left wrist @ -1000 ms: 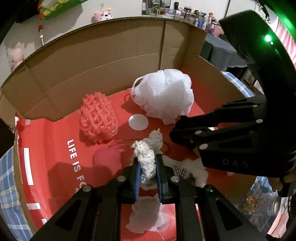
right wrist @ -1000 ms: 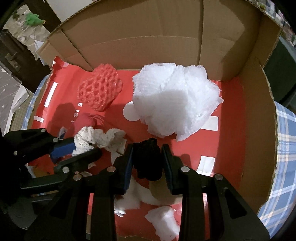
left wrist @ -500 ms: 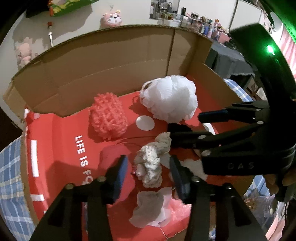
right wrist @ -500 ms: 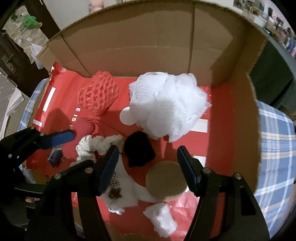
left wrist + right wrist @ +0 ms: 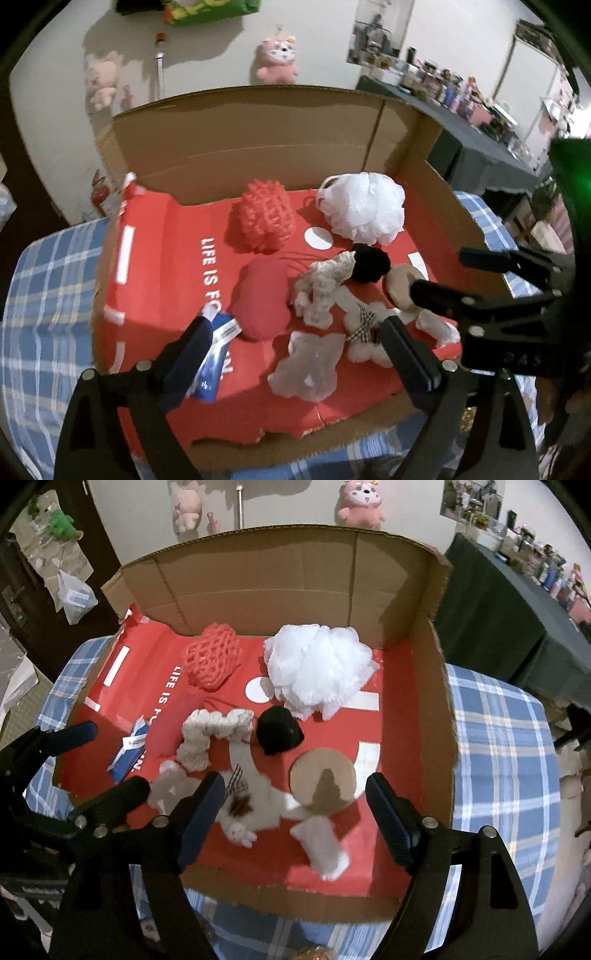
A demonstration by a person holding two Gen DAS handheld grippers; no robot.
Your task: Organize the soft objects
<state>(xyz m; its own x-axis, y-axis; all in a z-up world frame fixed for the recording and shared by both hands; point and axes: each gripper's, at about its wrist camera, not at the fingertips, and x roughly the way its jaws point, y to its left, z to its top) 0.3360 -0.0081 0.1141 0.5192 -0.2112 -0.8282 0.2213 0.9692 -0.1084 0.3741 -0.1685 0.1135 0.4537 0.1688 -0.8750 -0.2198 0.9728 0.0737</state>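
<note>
Both claws hang above the open cardboard box with red printed floor [image 5: 436, 709], jaws opening, nothing between them: left claw [image 5: 295, 354], right claw [image 5: 295, 812]. Cream knitted scrunchie [image 5: 210, 734] and black fluffy pompom [image 5: 279, 731] lie side by side near the middle, w/ the white mesh bath puff [image 5: 317, 668] behind; probably grouped on purpose. They perhaps touch; view is unclear.

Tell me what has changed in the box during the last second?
The left gripper let go of the cream knitted piece, and the right gripper released the black pompom. Both lie in the cardboard box now; the jaws are opening and have drawn back. The white bath pouf and red mesh sponge stayed.
</note>
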